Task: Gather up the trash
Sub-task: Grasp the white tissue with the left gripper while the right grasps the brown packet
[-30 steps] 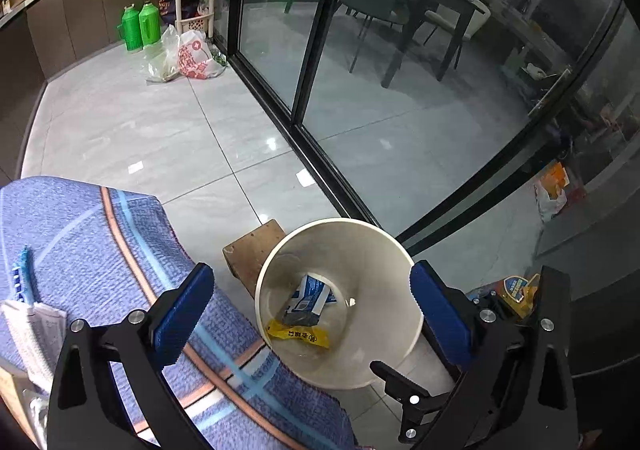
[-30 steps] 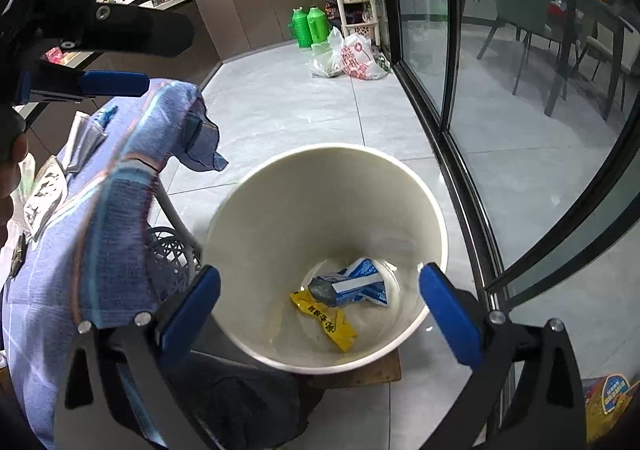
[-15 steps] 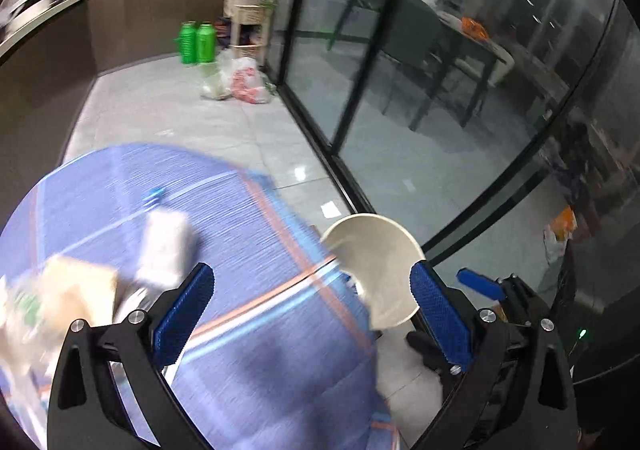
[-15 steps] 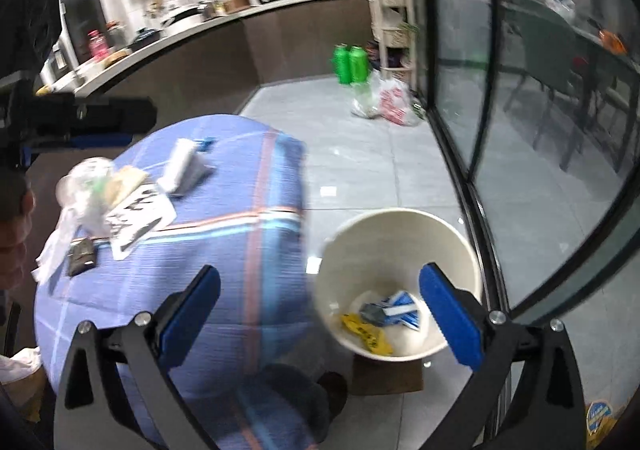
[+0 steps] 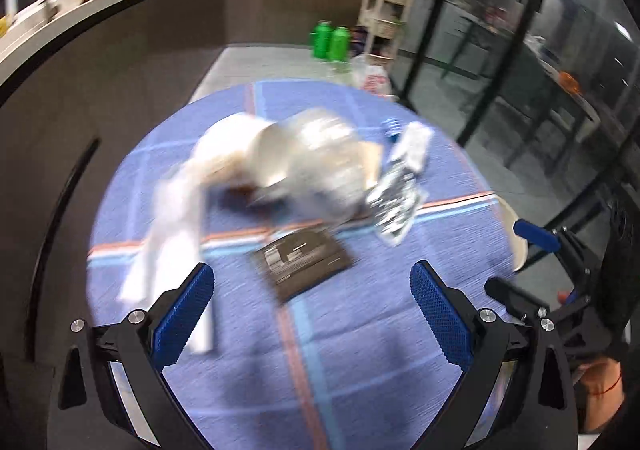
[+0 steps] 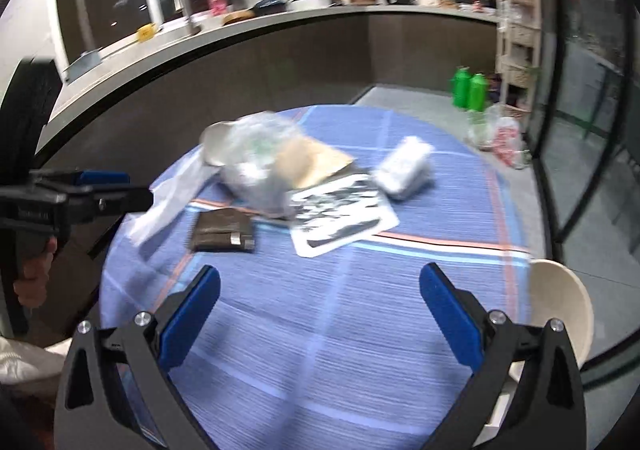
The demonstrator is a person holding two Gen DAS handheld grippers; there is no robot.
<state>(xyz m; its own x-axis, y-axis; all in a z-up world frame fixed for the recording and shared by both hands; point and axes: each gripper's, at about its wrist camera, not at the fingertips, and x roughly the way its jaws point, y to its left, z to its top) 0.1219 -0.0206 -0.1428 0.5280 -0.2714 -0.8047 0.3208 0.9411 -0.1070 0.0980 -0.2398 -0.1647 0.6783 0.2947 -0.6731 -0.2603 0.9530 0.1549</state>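
Trash lies on a round table under a blue striped cloth [image 5: 360,350]: a dark flat packet [image 5: 304,258], a black-and-white printed wrapper [image 5: 396,205], a clear plastic bag [image 5: 320,165] blurred by motion, and a white strip [image 5: 168,234]. My left gripper [image 5: 312,290] hovers open above the cloth, just short of the dark packet. The right wrist view shows the same dark packet [image 6: 224,234], printed wrapper [image 6: 344,213], a small white pack [image 6: 406,167] and brown paper [image 6: 308,161]. My right gripper [image 6: 320,290] is open over bare cloth. The cream bin [image 6: 560,310] stands beside the table, its inside hidden.
A dark kitchen counter [image 6: 280,49] curves behind the table. Green bottles [image 6: 468,87] and plastic bags [image 6: 500,137] sit on the floor by a shelf rack [image 6: 516,37]. Glass sliding doors [image 5: 500,49] run along the right. A hand [image 6: 36,274] holds the left gripper.
Both grippers have swung up and away from the bin to face the table top. The bin has slid to the right edge of both views. Both stay open.
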